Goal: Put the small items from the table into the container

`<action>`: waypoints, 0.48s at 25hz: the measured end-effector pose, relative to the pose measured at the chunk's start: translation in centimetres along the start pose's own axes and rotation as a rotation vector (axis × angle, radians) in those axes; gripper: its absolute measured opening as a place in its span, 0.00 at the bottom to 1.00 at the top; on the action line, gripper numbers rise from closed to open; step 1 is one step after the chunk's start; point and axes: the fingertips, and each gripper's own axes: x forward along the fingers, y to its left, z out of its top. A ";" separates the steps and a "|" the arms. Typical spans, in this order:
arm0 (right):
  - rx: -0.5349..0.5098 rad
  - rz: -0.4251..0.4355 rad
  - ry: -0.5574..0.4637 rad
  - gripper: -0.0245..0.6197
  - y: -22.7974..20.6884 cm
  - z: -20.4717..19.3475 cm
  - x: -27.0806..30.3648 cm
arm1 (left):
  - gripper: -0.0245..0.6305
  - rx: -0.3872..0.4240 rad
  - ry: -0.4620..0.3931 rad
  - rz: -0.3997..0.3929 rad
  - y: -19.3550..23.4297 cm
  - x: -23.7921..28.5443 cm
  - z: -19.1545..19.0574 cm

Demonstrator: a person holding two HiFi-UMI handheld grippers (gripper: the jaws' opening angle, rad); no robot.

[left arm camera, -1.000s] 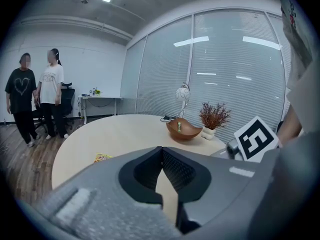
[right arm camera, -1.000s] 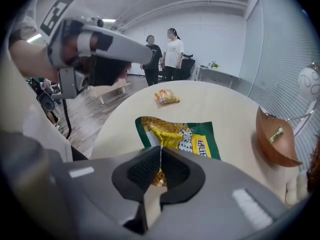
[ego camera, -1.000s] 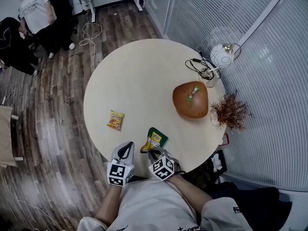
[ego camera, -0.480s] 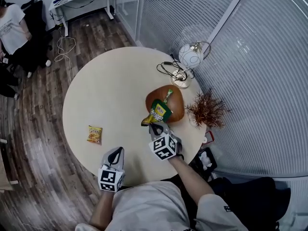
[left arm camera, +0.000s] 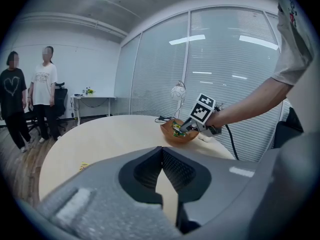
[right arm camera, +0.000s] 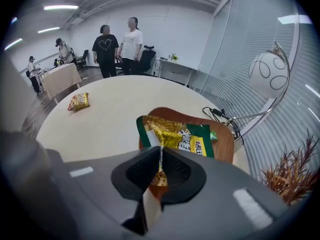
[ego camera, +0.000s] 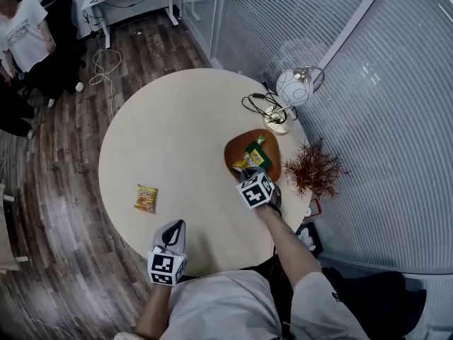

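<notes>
My right gripper [ego camera: 248, 170] hangs over the brown wooden bowl [ego camera: 233, 154] at the table's right side. It pinches a corner of the green and yellow snack packet [ego camera: 254, 157], and its jaws are opening slightly. In the right gripper view the green and yellow snack packet [right arm camera: 175, 136] dangles from the right gripper [right arm camera: 161, 156] above the brown wooden bowl [right arm camera: 226, 145]. A small green sweet [ego camera: 260, 141] lies in the bowl. An orange snack packet [ego camera: 146, 198] lies on the table's left part. My left gripper [ego camera: 175, 227] is shut and empty at the near table edge.
The round beige table [ego camera: 177, 140] carries a globe lamp [ego camera: 292, 87], a black cable [ego camera: 256, 105] and a dried plant [ego camera: 311, 168] beside the bowl. A glass wall with blinds runs behind them. People [right arm camera: 120, 46] stand across the room past the table.
My right gripper carried the green packet from the near table edge up and right to above the bowl. The left gripper stayed at the near edge.
</notes>
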 end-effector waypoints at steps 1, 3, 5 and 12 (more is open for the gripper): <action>0.011 0.002 0.008 0.07 0.0 -0.3 0.2 | 0.02 0.000 0.001 0.002 0.1 0.0 0.0; 0.032 0.006 0.022 0.09 -0.1 -0.9 0.5 | 0.02 0.000 0.004 0.004 0.3 0.1 -0.1; 0.042 -0.001 0.022 0.11 -0.2 -1.3 0.5 | 0.02 0.001 0.005 0.003 0.3 0.2 -0.1; 0.089 -0.014 -0.104 0.15 0.7 0.0 -2.8 | 0.02 0.009 -0.012 -0.001 0.5 0.2 0.5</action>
